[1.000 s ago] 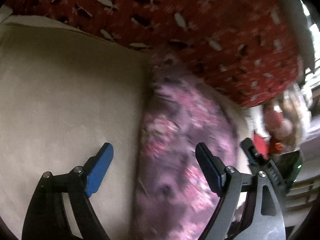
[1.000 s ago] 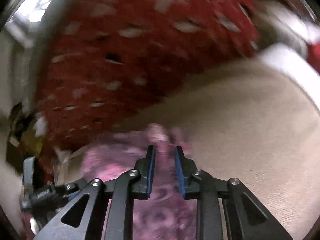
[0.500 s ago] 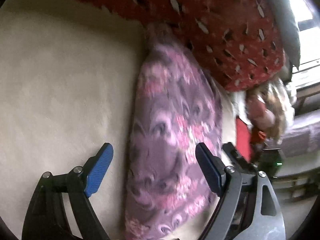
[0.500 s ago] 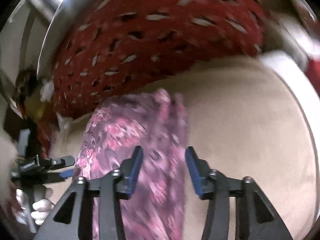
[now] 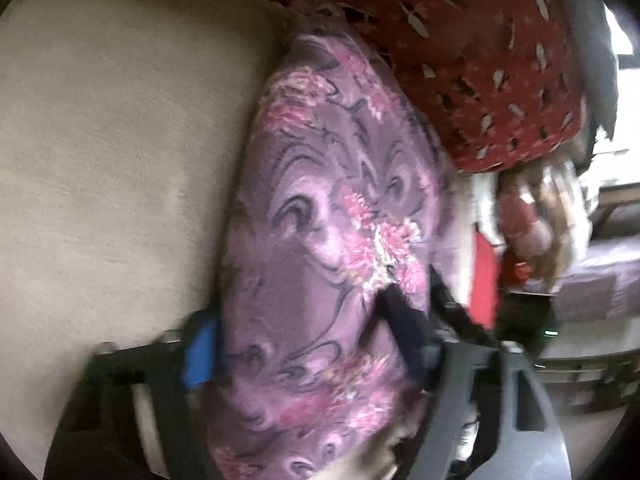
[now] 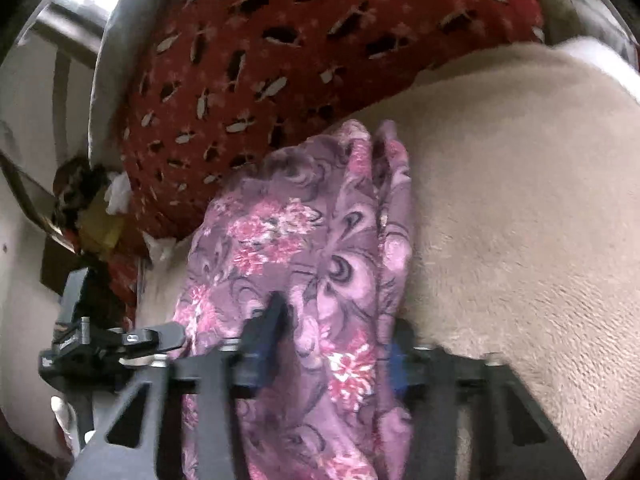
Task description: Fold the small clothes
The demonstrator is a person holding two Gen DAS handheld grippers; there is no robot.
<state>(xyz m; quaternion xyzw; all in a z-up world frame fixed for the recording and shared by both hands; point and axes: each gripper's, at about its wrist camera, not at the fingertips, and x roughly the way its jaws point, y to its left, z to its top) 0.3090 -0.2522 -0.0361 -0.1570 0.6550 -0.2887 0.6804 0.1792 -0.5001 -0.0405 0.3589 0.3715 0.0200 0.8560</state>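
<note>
A purple floral garment lies folded in a long strip on a beige blanket; it also shows in the right wrist view. My left gripper is open, with its fingers straddling the near end of the strip, one finger on the blanket side and one pressed onto the cloth. My right gripper is open, with the cloth lying between its fingers. The left gripper also shows at the lower left of the right wrist view.
A red patterned pillow lies against the far end of the garment, also seen in the right wrist view. Beyond the bed edge are cluttered items and a window. The beige blanket spreads out to the right.
My right gripper went from shut to wide open. Both grippers moved forward and down onto the garment, so the cloth now lies between the fingers of each.
</note>
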